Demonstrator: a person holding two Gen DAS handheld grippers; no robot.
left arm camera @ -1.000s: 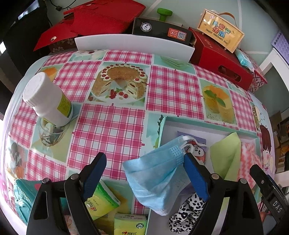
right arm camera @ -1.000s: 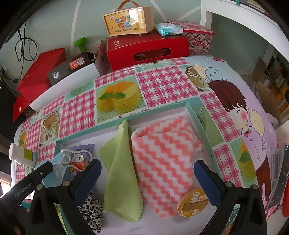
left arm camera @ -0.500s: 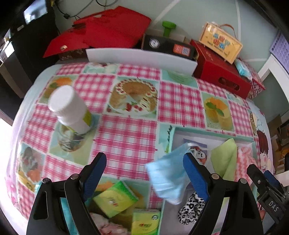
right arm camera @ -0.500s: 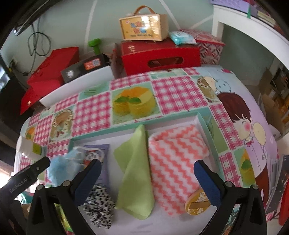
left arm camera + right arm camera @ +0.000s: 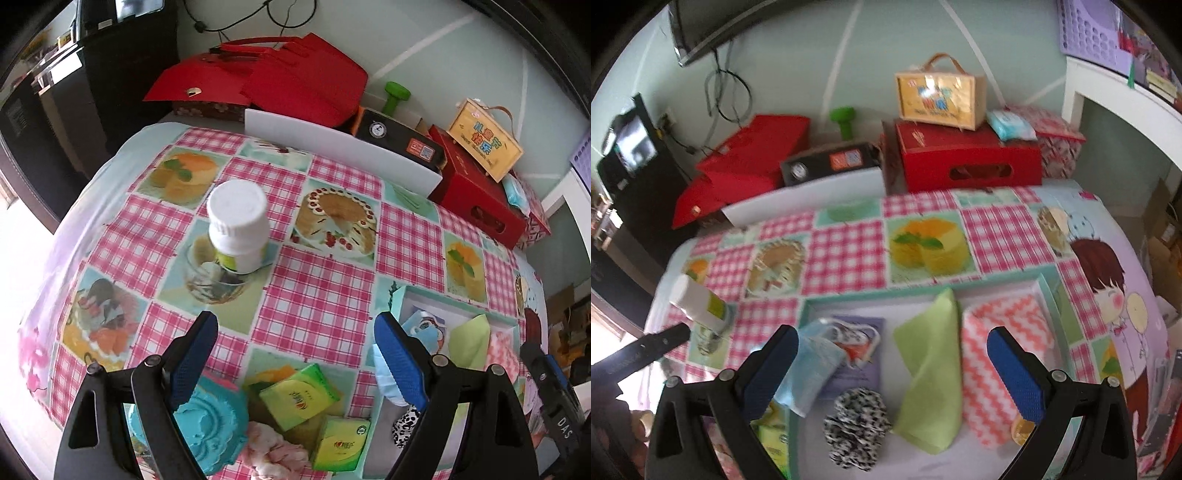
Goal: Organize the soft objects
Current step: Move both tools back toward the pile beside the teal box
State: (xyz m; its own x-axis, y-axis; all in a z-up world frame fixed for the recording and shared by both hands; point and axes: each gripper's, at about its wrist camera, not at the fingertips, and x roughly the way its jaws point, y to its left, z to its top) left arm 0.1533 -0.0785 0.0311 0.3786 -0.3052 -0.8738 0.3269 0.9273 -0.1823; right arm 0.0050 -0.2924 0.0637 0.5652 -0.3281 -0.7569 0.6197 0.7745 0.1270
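- Pink gingham oilcloth with cake pictures covers my worktop point(image 5: 317, 302), which fills the middle of both views; red boxes and a yellow carry box sit along the pale green wall at the top.
- At the bottom of my left wrist view, the left gripper point(image 5: 291, 343) has its blue-padded jaws wide apart, with nothing between them.
- At the bottom of my right wrist view, the right gripper point(image 5: 892, 354) also has its jaws wide apart and empty.
- A shallow teal-rimmed tray point(image 5: 923, 290) lies in the lower centre of the right view and at the lower right of the left view.
- Inside the tray, a blue face mask point(image 5: 809, 373) lies crumpled at the left end, partly over a purple printed packet point(image 5: 855, 369).
- Below the packet sits a black-and-white spotted scrunchie point(image 5: 857, 428).
- A folded green cloth point(image 5: 931, 373) lies in the tray's centre, touching a coral zigzag towel point(image 5: 1001, 362) on its right.
- A white bottle point(image 5: 238, 230) stands upright on the worktop, centre left in the left view.
- Two green tissue packs point(image 5: 299, 395) lie outside the tray at the bottom centre of the left view, near a teal embossed object point(image 5: 207, 424) and a pale pink fabric point(image 5: 273, 446).
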